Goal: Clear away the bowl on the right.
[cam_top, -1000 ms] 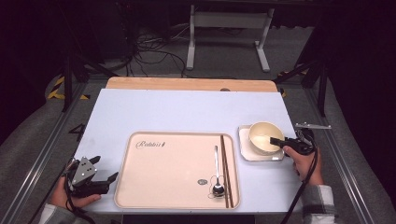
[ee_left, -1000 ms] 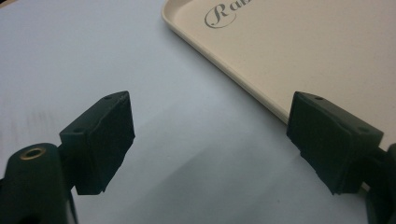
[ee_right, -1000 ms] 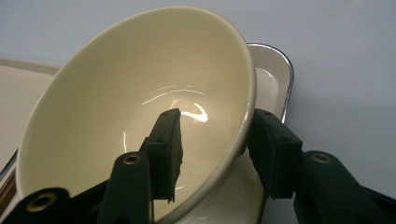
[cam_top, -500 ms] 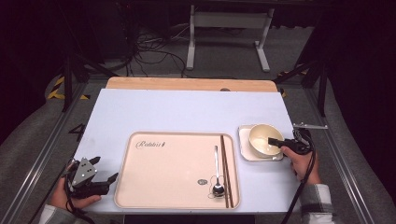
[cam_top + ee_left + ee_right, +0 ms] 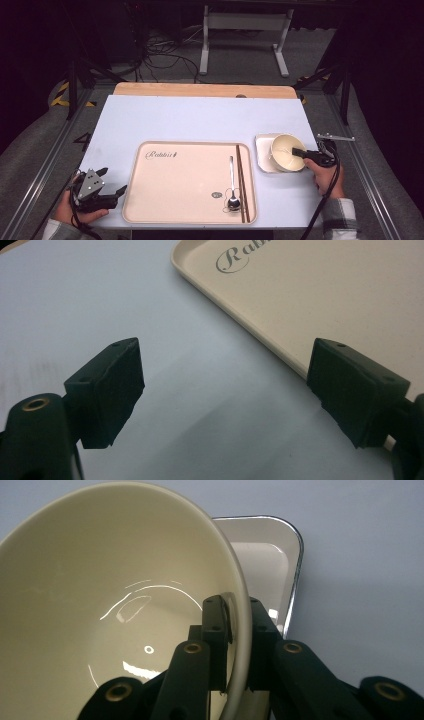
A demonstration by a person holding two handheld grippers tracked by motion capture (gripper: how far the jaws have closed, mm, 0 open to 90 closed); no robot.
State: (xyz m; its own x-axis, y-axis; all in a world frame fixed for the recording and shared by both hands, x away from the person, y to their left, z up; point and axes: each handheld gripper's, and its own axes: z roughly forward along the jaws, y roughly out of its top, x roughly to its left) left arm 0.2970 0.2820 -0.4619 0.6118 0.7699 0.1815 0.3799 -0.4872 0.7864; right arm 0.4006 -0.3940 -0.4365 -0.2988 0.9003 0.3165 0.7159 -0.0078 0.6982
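Observation:
A cream bowl [image 5: 286, 152] [image 5: 115, 610] sits tilted over a small white square plate [image 5: 263, 155] [image 5: 272, 560] at the table's right. My right gripper [image 5: 298, 151] [image 5: 232, 611] is shut on the bowl's near rim, one jaw inside and one outside. A beige tray [image 5: 175, 185] [image 5: 320, 295] with script lettering lies in the middle. It holds a metal spoon [image 5: 232, 182] and dark chopsticks [image 5: 240, 182] along its right side. My left gripper [image 5: 114, 181] [image 5: 225, 370] rests open on the table just left of the tray, with nothing between its jaws.
The pale blue table top [image 5: 200, 120] stretches bare behind the tray, with a wooden strip [image 5: 200, 90] along its far edge. A metal bracket [image 5: 336, 137] lies at the right edge. Beyond the table are cables and a metal stand [image 5: 245, 30] on the floor.
The right gripper and the bowl have shifted slightly toward the near side. The left gripper has not moved.

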